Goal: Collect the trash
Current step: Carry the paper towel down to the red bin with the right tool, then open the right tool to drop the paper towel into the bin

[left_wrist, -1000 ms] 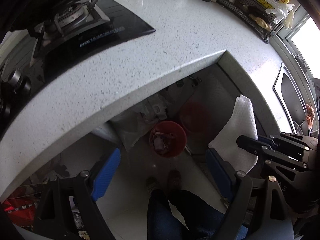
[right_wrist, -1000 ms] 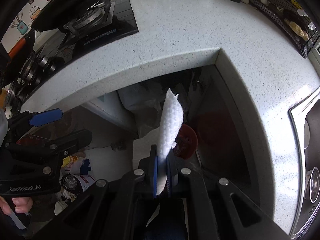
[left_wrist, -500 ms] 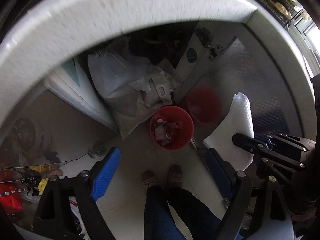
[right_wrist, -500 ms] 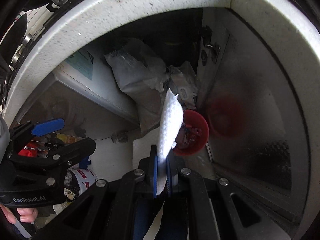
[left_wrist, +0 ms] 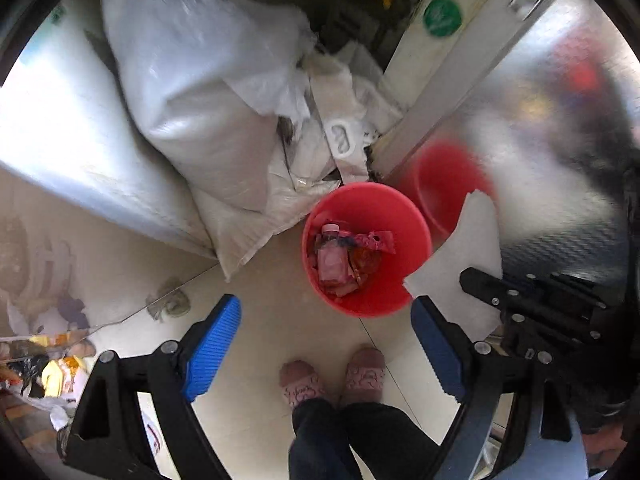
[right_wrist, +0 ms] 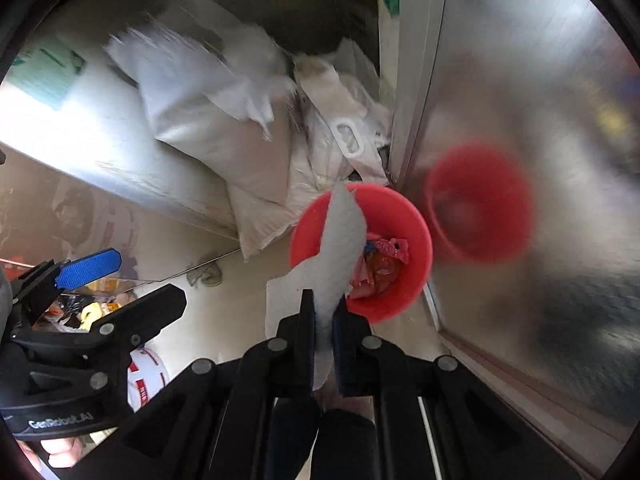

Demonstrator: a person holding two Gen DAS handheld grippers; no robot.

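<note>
Two claws above round red plastic bin [left_wrist: 416, 216]: right claw [right_wrist: 324, 316] clamps white embossed paper towel [right_wrist: 340, 240]; left claw [left_wrist: 324, 344] wide apart, empty.

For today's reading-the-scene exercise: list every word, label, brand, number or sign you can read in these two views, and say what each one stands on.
"GenRobot.AI": white lettering on the black body of the left gripper, right wrist view.
Green round sticker on the white cabinet door edge: print too blurred to read.
White container with red marks on the floor: characters too small and blurred.
Wrappers in the red trash bin: print unreadable.

Both tools (countertop gone) dropped toward red bin [left_wrist: 366, 250].
</note>
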